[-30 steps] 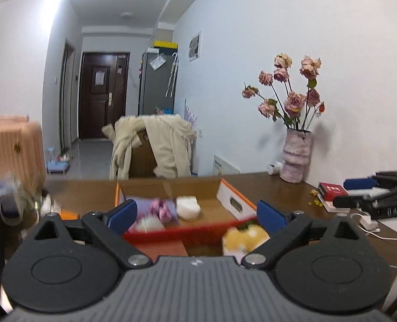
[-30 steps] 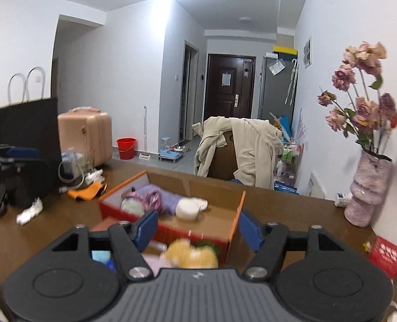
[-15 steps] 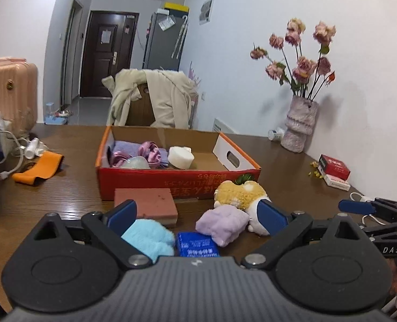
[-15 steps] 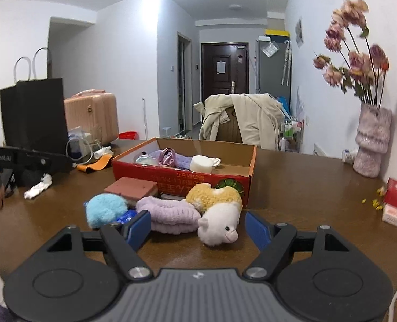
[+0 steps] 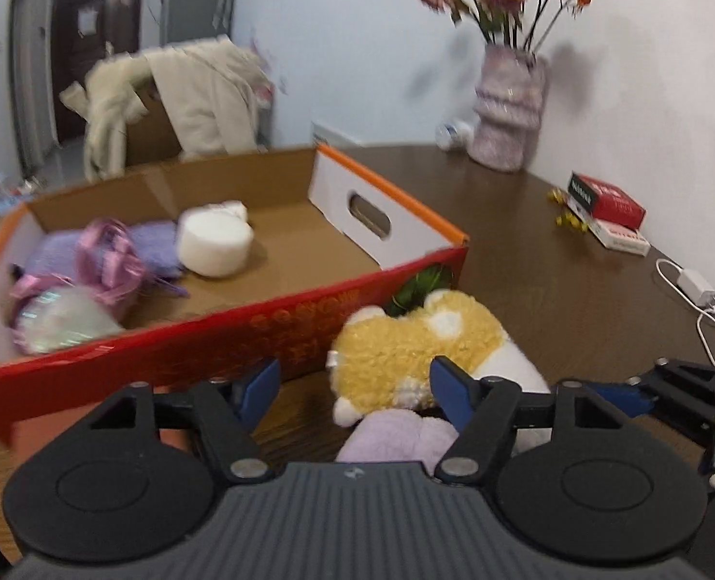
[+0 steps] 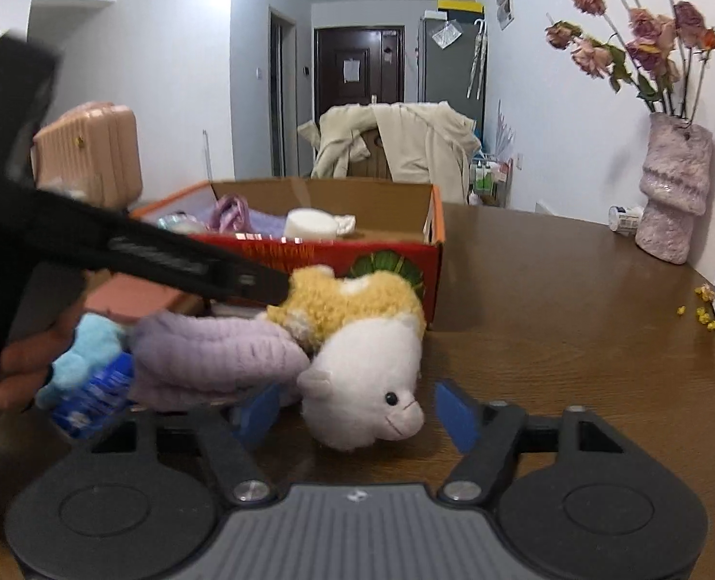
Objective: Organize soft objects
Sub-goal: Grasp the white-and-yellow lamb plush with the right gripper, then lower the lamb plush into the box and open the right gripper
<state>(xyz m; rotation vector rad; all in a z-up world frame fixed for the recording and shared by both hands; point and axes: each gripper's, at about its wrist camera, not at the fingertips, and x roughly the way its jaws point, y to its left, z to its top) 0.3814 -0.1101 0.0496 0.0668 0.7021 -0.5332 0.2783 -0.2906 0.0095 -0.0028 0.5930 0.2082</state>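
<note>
A plush sheep (image 5: 415, 338), yellow-bodied with a white head (image 6: 372, 377), lies on the brown table against the red cardboard box (image 5: 212, 353). A lilac knitted cloth (image 6: 212, 353) rests against it. My left gripper (image 5: 355, 391) is low over the sheep's yellow back; its jaws are closing and the pads do not press on it. My right gripper (image 6: 357, 413) faces the sheep's head, which sits between its closing blue pads with gaps on both sides. The left gripper's black finger (image 6: 164, 256) crosses the right wrist view above the cloth.
The box holds a white roll (image 5: 215, 241), a purple cloth and a pink ribbon. A blue fluffy piece (image 6: 87, 343), a blue packet (image 6: 96, 396) and a brick-red block (image 6: 130, 292) lie left of the sheep. A vase (image 6: 671, 193), red and white packs (image 5: 608, 208) and a charger cable (image 5: 695, 290) stand right.
Both grippers have come down and forward to the plush sheep, which now fills the space between each pair of pads. Both pairs of jaws stand narrower than before.
</note>
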